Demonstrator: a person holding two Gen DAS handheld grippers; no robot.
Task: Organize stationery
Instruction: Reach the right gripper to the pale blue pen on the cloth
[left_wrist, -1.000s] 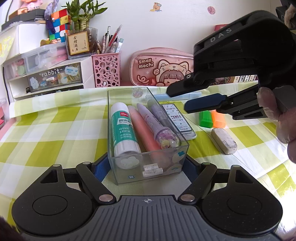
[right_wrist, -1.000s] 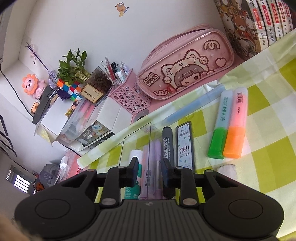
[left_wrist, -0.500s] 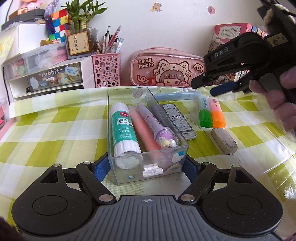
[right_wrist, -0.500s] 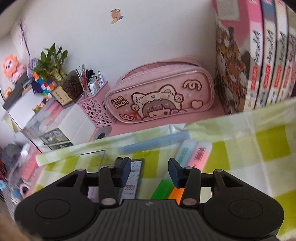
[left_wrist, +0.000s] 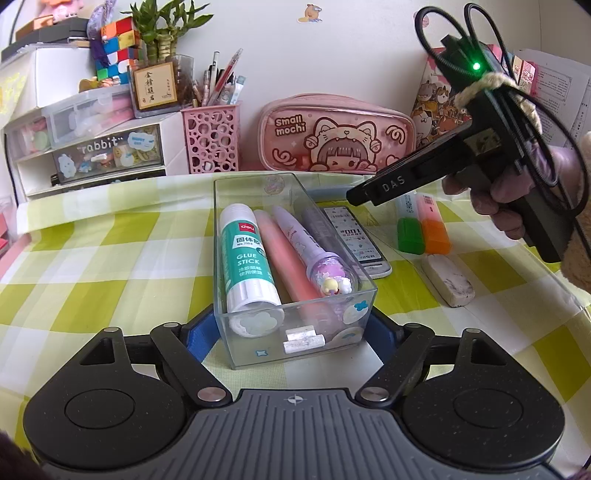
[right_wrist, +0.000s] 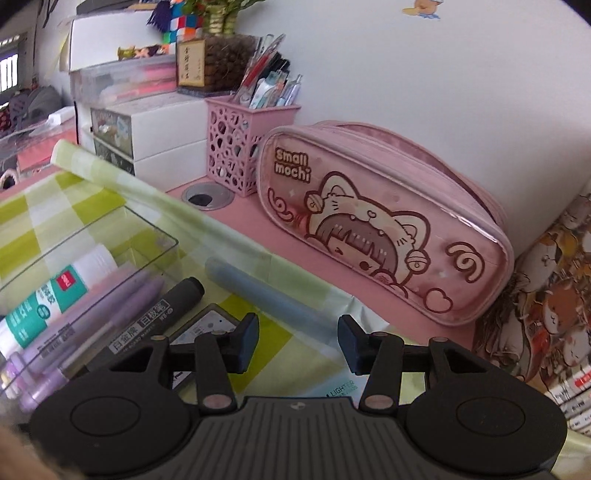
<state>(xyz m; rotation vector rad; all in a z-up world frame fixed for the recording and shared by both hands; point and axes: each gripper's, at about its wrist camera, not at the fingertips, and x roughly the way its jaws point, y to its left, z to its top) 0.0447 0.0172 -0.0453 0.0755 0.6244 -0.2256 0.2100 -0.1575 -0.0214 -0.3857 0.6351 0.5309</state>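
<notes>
Left gripper (left_wrist: 295, 328) jaws clamping clear box (left_wrist: 291, 266) at frame centre, right gripper (right_wrist: 298, 341) jaws open over blue pen (right_wrist: 266, 295), checked cloth (left_wrist: 110, 258) bare at left.

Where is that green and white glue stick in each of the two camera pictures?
Left wrist view: the glue stick lies at the left inside the clear box, picture centre.
Right wrist view: the glue stick is at the left edge, behind the box wall.
Shared landmark: the pink pencil case by the wall.
</notes>
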